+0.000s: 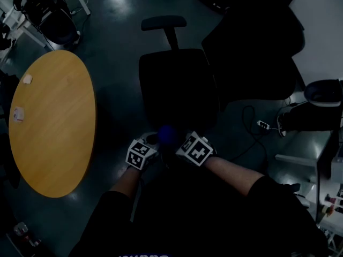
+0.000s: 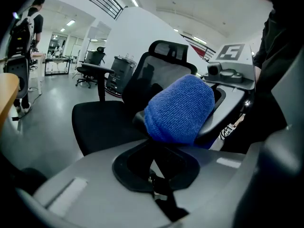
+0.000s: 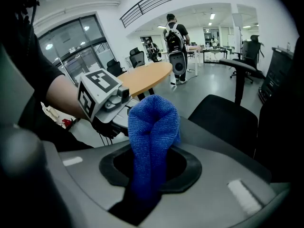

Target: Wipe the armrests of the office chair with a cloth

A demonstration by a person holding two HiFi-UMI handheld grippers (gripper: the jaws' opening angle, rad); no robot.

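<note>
Pinching the blue cloth (image 3: 153, 127), the right gripper (image 1: 179, 141) has its jaws clamped on the fabric, which stands up from them in a folded bunch. The left gripper (image 1: 153, 142) sits just beside it with its jaws drawn together into a narrow dark line. That line runs up to the cloth's lower edge, and no view settles whether it nips the cloth. From the head view both tools meet at the near side of the office chair (image 1: 177, 90), with the cloth between them at the seat's near edge. The far armrest (image 1: 163, 22) stands clear on its post across the seat, and the backrest (image 1: 252, 52) rises to the right. A round wooden table (image 1: 51, 122) curves close on the left, leaving a strip of bare floor (image 1: 115, 98) between its rim and the seat. Cables (image 1: 252, 127) trail on the floor to the right. Only the left gripper view shows the chair's mesh back and headrest (image 2: 168, 49) side-on. Only the right gripper view shows the left tool's marker cube (image 3: 97, 91) close behind the cloth and a person with a backpack (image 3: 173, 37) beyond the table.
</note>
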